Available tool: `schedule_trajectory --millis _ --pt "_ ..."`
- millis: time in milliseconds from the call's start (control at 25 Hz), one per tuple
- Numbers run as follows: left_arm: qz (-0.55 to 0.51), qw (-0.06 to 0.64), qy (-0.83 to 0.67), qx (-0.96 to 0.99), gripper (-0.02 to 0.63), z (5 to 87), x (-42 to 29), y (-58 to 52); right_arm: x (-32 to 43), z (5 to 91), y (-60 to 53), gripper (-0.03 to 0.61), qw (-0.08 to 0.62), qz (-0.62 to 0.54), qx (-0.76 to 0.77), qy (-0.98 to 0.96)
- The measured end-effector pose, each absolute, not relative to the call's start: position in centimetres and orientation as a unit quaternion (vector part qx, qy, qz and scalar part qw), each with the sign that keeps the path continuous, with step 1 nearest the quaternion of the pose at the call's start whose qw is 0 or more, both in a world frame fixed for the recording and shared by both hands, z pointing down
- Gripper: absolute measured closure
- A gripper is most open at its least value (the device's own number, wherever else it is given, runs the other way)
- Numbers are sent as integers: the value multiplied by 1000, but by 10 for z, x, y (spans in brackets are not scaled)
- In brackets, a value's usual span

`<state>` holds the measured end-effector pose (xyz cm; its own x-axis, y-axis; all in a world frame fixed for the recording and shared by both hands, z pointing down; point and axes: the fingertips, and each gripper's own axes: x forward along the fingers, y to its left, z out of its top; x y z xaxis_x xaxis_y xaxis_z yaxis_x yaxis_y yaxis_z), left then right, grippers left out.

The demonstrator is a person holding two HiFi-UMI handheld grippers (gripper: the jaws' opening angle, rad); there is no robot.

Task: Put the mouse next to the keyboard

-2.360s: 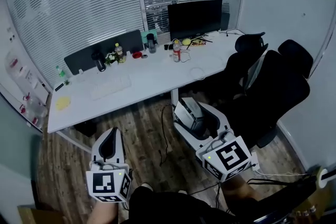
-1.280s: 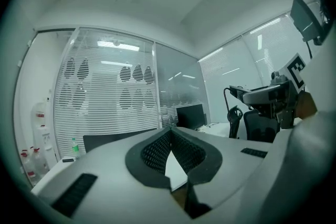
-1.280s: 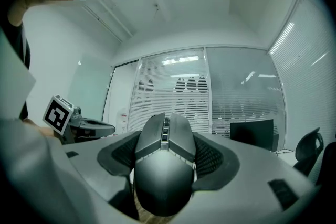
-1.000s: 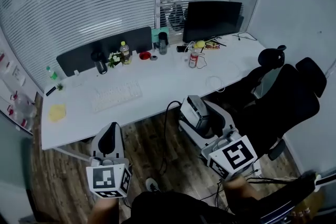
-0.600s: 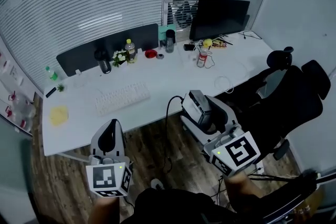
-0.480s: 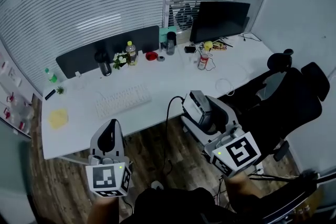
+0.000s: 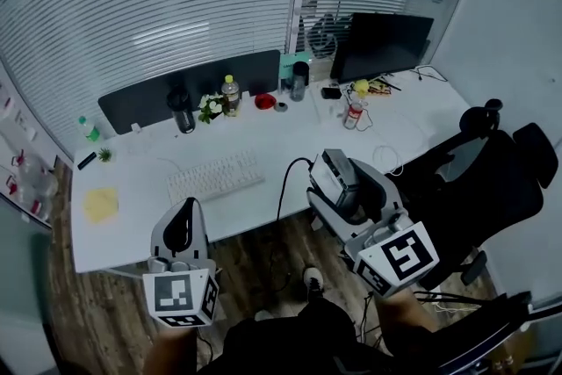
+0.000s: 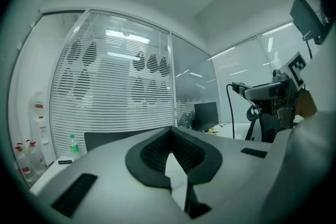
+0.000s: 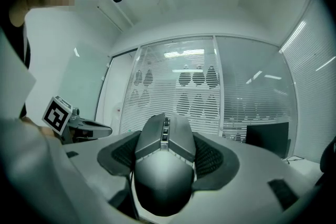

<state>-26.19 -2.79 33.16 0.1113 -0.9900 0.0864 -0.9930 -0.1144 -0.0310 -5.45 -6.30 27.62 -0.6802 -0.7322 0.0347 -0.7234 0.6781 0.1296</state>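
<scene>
A white keyboard (image 7: 215, 177) lies on the long white desk (image 7: 290, 132), left of its middle. My right gripper (image 7: 341, 182) is held over the desk's front edge, right of the keyboard, and is shut on a grey mouse (image 7: 335, 175) whose black cable (image 7: 284, 189) hangs toward the floor. In the right gripper view the mouse (image 9: 164, 165) fills the space between the pads of that gripper (image 9: 165, 157). My left gripper (image 7: 183, 222) hovers over the wooden floor in front of the desk, below the keyboard. In its own view the left gripper (image 8: 173, 155) is shut with nothing in it.
A black monitor (image 7: 384, 44) stands at the desk's back right, with a red can (image 7: 355, 114) and small clutter beside it. Bottles and a dark divider panel (image 7: 202, 83) line the back edge. A yellow pad (image 7: 101, 205) lies far left. Black office chairs (image 7: 492, 180) stand at the right.
The desk and keyboard have drawn nearer and lower in the head view. Both grippers keep their pose, the right one still holding the mouse.
</scene>
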Motion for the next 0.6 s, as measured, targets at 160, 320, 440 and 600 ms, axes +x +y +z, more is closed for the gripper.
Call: schedule_trajectory --millis 160,320,440,600 --pt "51 8 -679 733 584 332 -264 -49 -57 278 -92 281 35 -55 376 -924" --pt "53 -1 -698 714 584 323 -262 -74 -57 274 -127 281 22 -54 352 -934" --pt "52 -1 -713 699 584 319 -258 -93 -56 271 -155 281 15 -54 332 -941" --pt "56 -2 -729 682 584 315 -253 -118 -55 267 -188 281 10 -57 313 -948"
